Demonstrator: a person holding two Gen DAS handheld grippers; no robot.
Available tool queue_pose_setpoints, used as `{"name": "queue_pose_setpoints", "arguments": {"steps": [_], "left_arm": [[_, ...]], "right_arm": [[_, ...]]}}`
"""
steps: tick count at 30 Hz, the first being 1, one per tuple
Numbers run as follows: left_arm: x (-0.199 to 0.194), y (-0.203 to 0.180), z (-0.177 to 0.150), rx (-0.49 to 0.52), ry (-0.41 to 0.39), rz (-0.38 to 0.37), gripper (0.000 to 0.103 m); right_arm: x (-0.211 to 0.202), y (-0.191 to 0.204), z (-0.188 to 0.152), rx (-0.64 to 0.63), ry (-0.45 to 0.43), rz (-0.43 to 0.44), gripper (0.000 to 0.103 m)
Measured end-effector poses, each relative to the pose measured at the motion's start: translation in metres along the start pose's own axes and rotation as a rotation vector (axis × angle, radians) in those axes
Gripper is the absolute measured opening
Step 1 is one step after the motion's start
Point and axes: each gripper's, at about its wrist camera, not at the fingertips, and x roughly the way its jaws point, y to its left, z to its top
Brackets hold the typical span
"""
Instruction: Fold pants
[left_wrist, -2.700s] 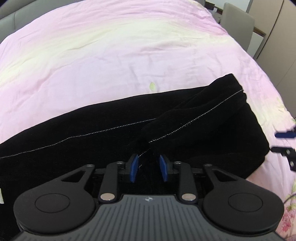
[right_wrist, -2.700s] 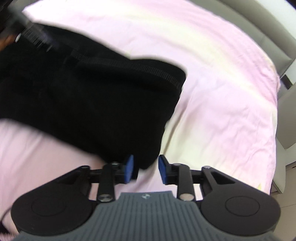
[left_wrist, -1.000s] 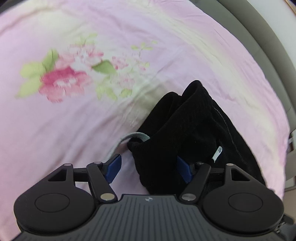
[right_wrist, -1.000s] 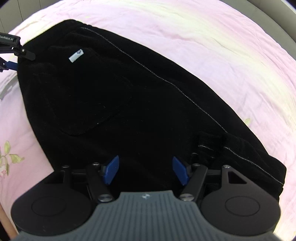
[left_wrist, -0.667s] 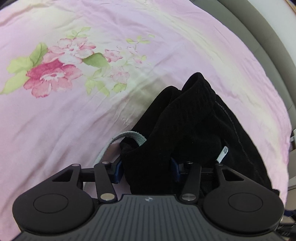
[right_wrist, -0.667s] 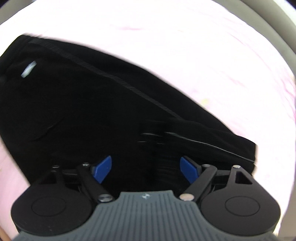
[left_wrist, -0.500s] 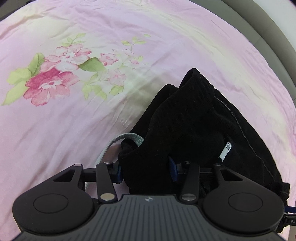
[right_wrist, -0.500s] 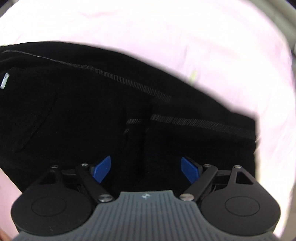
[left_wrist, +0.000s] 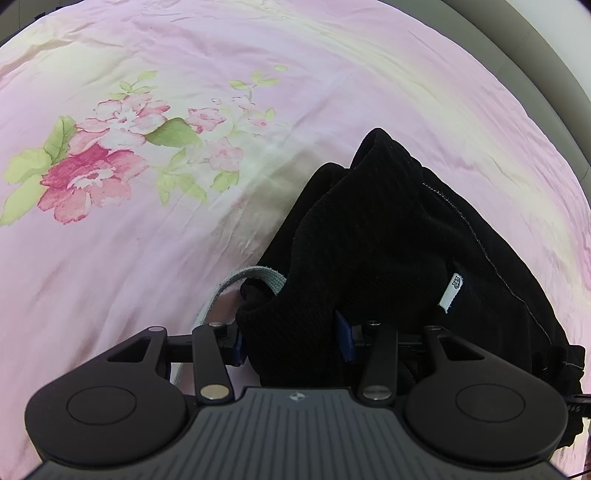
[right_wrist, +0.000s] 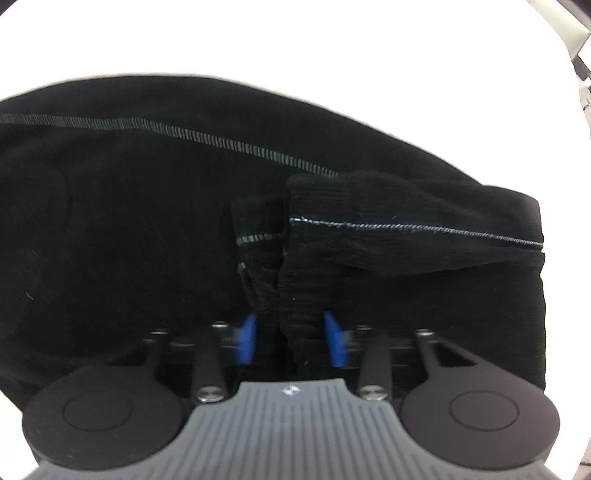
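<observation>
Left gripper (left_wrist: 291, 341): blue pads pinched on a bunched end of the black pants (left_wrist: 388, 251); right gripper (right_wrist: 291, 341): pads closing around a folded cuff of the same pants (right_wrist: 184, 221), firm contact not discernible through blur. Pants lie on the pink floral bedsheet (left_wrist: 184, 229). Grey drawstring (left_wrist: 240, 284) loops beside the left gripper; white label (left_wrist: 451, 293) shows on the fabric.

No words or numbers can be read in either view. A small white tag (left_wrist: 452, 291) sewn on the pants (left_wrist: 388, 236), just right of the left gripper's (left_wrist: 293, 341) right finger and ahead of it, bears a tiny mark too small to make out. Each gripper's body shows only a small star-like emblem (right_wrist: 291, 390) behind its fingers.
</observation>
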Motion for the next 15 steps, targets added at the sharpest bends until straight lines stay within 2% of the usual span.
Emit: {"name": "queue_pose_setpoints", "arguments": {"steps": [4,7,8,10,12,15], "left_arm": [[0.000,0.000,0.000,0.005,0.000,-0.002,0.051],[0.000,0.000,-0.001,0.004,0.000,-0.002,0.051],[0.001,0.000,-0.001,0.003,0.001,-0.001,0.051],[0.001,0.000,-0.001,-0.001,0.003,-0.002,0.051],[0.001,0.001,0.000,-0.005,0.006,-0.008,0.051],[0.002,0.002,0.001,-0.018,0.012,-0.010,0.051]], "right_arm": [[-0.029,0.002,0.011,0.041,-0.057,0.075,0.023],[-0.045,0.017,0.021,0.069,-0.096,0.188,0.019],[-0.045,0.026,0.023,0.063,-0.095,0.195,0.019],[-0.031,0.047,0.024,0.032,-0.060,0.145,0.019],[-0.010,0.054,0.027,0.064,-0.035,0.130,0.020],[0.001,0.058,0.030,0.103,-0.033,0.151,0.030]]}}
